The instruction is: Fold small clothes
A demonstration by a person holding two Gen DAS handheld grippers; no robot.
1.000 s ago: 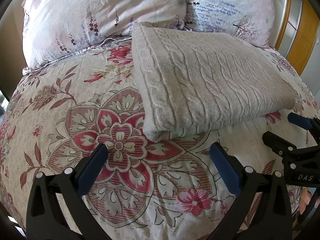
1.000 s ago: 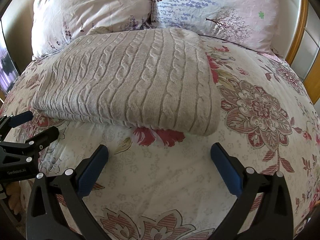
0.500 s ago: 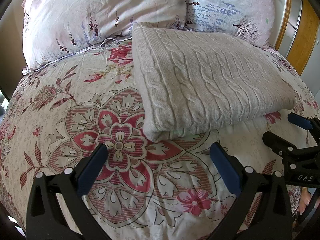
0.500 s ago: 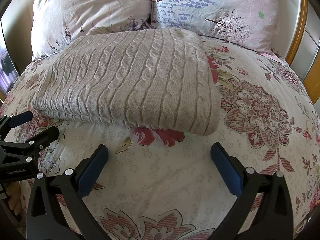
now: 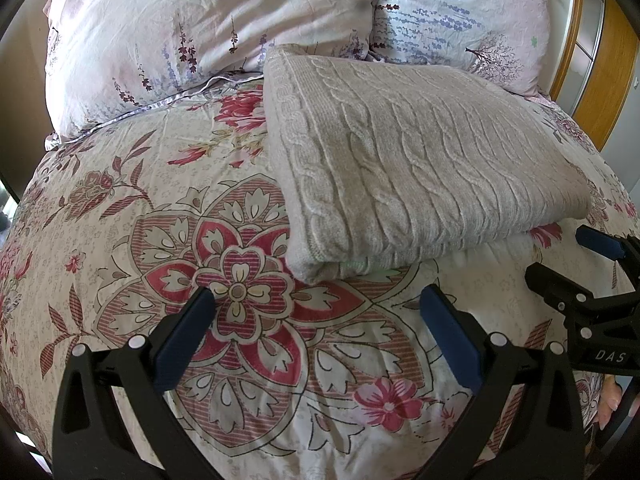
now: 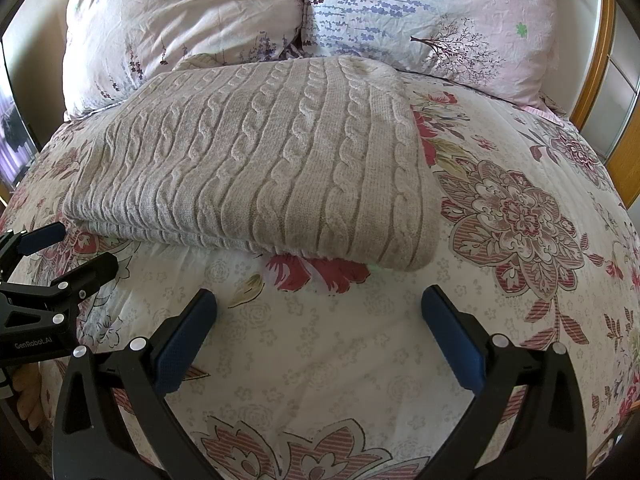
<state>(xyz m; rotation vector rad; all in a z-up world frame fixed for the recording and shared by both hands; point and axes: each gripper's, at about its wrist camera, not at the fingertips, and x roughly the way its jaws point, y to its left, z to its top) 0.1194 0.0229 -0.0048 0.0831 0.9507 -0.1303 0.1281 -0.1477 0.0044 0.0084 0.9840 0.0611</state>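
Sweater: the folded beige cable-knit sweater (image 5: 420,168) lies flat on the floral bed (image 5: 132,216), its far edge just before the two pillows (image 5: 208,20).
Left tongs (image 5: 316,328): spread wide, holding nothing, near the sweater's front corner.
Right tongs (image 6: 318,328): spread wide, holding nothing, near the sweater's front edge.

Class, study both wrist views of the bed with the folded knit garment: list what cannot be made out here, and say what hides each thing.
- What kind of garment the folded beige cable-knit garment is: both views, its own top layer covers any sleeves or neckline.
- Lower edges of the two floral pillows: right wrist view, the garment hides them.
- The right gripper body: left wrist view, cut off by the frame edge.
- The floral duvet beneath the garment: covered.
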